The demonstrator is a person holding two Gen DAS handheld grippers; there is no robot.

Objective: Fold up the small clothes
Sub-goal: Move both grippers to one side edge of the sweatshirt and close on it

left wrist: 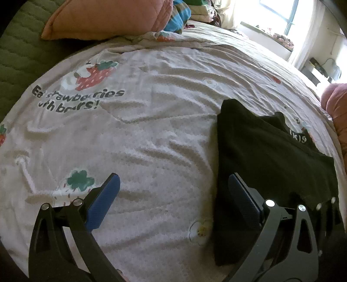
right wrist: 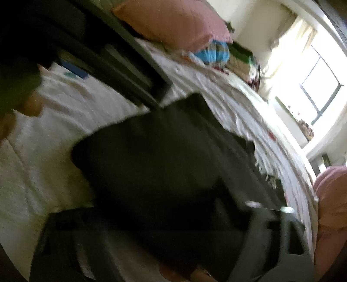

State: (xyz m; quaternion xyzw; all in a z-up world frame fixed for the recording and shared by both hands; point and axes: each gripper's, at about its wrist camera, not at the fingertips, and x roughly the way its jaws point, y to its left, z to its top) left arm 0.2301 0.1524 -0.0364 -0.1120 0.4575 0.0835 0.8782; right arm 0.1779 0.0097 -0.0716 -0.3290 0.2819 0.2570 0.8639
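Observation:
A black garment [left wrist: 271, 156] with white letters on its waistband lies flat on the white strawberry-print sheet [left wrist: 151, 119], at the right of the left wrist view. My left gripper [left wrist: 173, 176] hangs open over the sheet. Its right blue pad [left wrist: 240, 195] sits above the garment's left edge, and nothing is between the pads. The right wrist view is blurred. There the black garment [right wrist: 162, 162] fills the middle, and my right gripper [right wrist: 156, 212] stands over its near part with the dark fingers wide apart and cloth between them.
A pink pillow [left wrist: 104, 17] and a pile of coloured clothes [left wrist: 182, 13] lie at the head of the bed. A second pink pillow [left wrist: 336, 104] sits at the right edge. Green quilting [left wrist: 19, 54] borders the left. A bright window [right wrist: 321, 86] is beyond the bed.

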